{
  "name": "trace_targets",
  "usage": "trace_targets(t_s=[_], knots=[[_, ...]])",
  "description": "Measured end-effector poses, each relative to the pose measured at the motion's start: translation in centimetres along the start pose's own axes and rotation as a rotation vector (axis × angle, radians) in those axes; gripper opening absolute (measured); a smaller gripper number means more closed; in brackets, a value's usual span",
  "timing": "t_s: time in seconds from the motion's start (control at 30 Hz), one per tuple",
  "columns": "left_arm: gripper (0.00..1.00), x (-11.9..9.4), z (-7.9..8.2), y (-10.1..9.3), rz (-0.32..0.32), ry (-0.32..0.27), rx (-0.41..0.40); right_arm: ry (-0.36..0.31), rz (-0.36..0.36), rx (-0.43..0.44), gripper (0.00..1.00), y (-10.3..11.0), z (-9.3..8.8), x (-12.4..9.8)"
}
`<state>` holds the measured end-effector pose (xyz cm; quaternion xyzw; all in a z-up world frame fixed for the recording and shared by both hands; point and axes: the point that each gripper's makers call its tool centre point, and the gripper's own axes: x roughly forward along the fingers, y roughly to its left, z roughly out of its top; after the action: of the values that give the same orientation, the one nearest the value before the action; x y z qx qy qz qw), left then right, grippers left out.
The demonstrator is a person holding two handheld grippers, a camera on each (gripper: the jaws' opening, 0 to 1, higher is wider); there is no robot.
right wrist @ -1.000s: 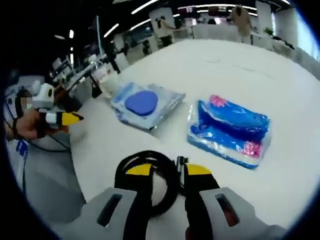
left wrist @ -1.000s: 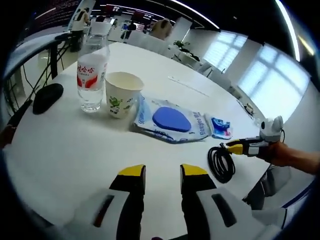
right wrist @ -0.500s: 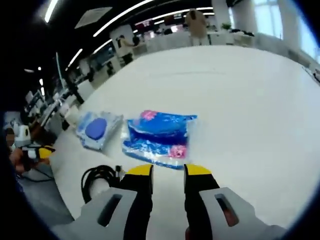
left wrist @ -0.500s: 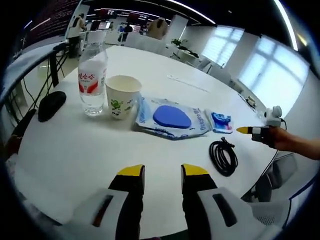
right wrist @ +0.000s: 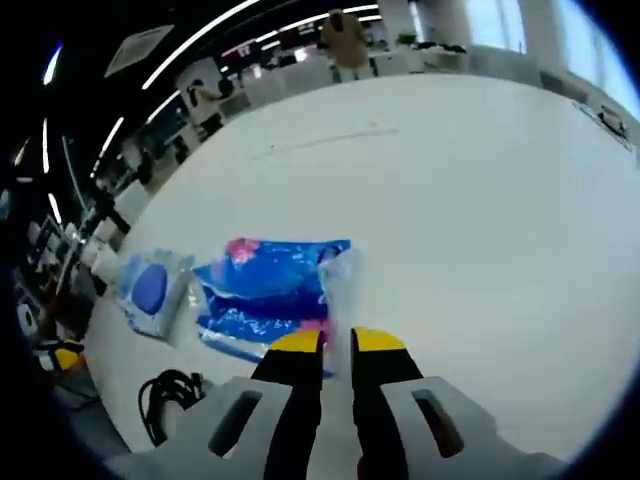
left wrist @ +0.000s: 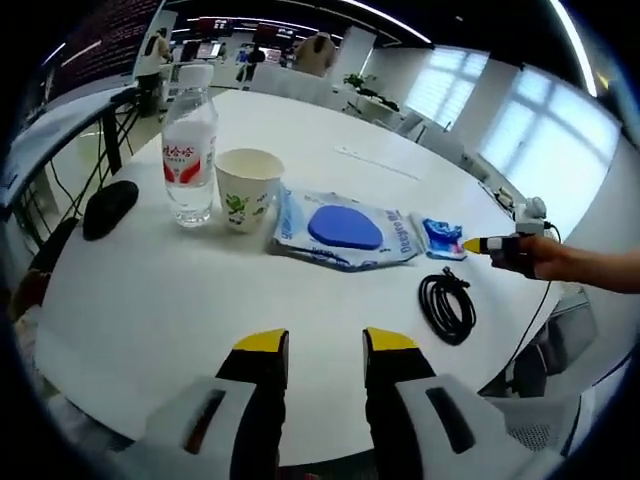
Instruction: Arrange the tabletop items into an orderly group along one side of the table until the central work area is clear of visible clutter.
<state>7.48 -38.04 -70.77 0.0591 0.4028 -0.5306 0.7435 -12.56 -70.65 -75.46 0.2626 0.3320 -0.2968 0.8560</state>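
On the round white table (left wrist: 150, 300), a water bottle (left wrist: 190, 140), a paper cup (left wrist: 247, 188), a wipes pack with a blue lid (left wrist: 345, 228) and a small blue tissue pack (left wrist: 440, 238) lie in a row. A black coiled cable (left wrist: 447, 308) sits in front of them. My left gripper (left wrist: 325, 345) hovers open over bare table near the front edge. My right gripper (right wrist: 337, 342) has its jaws nearly together on the clear plastic edge of the tissue pack (right wrist: 265, 290). The wipes pack (right wrist: 150, 290) and cable (right wrist: 165, 395) lie to its left. In the left gripper view, my right gripper (left wrist: 478, 245) touches the tissue pack.
A black mouse (left wrist: 110, 208) lies left of the bottle near the table edge. A chair (left wrist: 555, 350) stands beyond the right rim. Wide bare table (right wrist: 480, 200) stretches behind the tissue pack. People and desks stand far off in the room.
My right gripper has left the cable, swung over to the tissue pack and narrowed its jaws on the pack's edge. The left gripper has held its place, open.
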Motion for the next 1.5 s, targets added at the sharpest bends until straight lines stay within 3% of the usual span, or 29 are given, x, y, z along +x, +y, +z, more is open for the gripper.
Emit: trace_targets(t_s=[0.13,0.37,0.57,1.07,1.27,1.5], knots=[[0.27,-0.1,-0.1,0.2,0.01,0.001,-0.005,0.01,0.006,-0.053,0.02,0.5,-0.4,-0.3],[0.28,-0.1,-0.4,-0.1,0.007,0.007,-0.005,0.01,0.016,-0.054,0.01,-0.2,-0.9,-1.1],[0.28,0.2,-0.1,-0.7,-0.012,0.008,0.017,0.005,0.025,-0.048,0.01,0.5,-1.3,-1.4],[0.28,-0.1,0.1,-0.6,-0.021,-0.002,0.009,-0.022,-0.013,0.082,0.0,0.4,-1.7,-1.2],[0.28,-0.2,0.4,-0.4,-0.024,-0.011,0.002,-0.041,-0.049,0.18,0.0,0.5,-1.5,-1.1],[0.28,-0.7,0.7,0.2,-0.021,-0.025,-0.004,-0.037,-0.037,0.143,0.01,1.4,-1.1,-0.7]])
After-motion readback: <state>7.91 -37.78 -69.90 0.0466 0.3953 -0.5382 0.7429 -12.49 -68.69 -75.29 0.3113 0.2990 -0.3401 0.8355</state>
